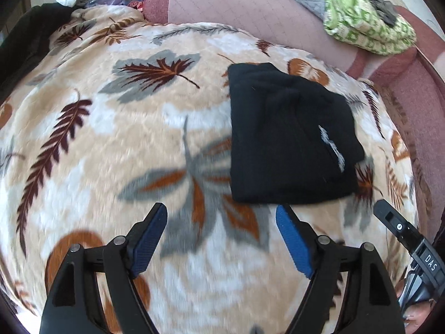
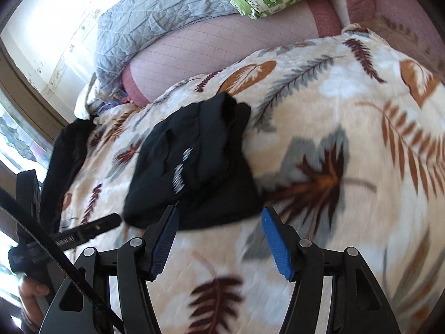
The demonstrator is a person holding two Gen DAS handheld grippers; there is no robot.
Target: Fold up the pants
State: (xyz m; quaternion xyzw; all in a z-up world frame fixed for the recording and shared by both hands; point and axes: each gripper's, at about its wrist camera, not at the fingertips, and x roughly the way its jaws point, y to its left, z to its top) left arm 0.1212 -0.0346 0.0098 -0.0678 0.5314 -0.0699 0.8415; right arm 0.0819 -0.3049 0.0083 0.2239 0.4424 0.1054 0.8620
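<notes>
The black pants [image 1: 289, 136] lie folded into a compact rectangle on a cream blanket with leaf prints [image 1: 111, 144], a pale embroidered mark on top. My left gripper [image 1: 221, 208] is open with only blanket between its blue pads, just in front of and left of the pants' near edge. In the right wrist view the pants [image 2: 194, 161] sit straight ahead. My right gripper [image 2: 219, 211] is open there; its tips frame the near edge and the pads do not press on the cloth. One finger of the other gripper [image 1: 389, 217] shows at the right.
A green patterned cover [image 1: 367, 19] and a grey quilt [image 2: 155, 14] are piled on the pink mattress [image 1: 236, 2] behind the blanket. A second dark garment [image 2: 66, 153] lies at the blanket's left edge. A hand [image 2: 33, 286] holds the left gripper by a bright window.
</notes>
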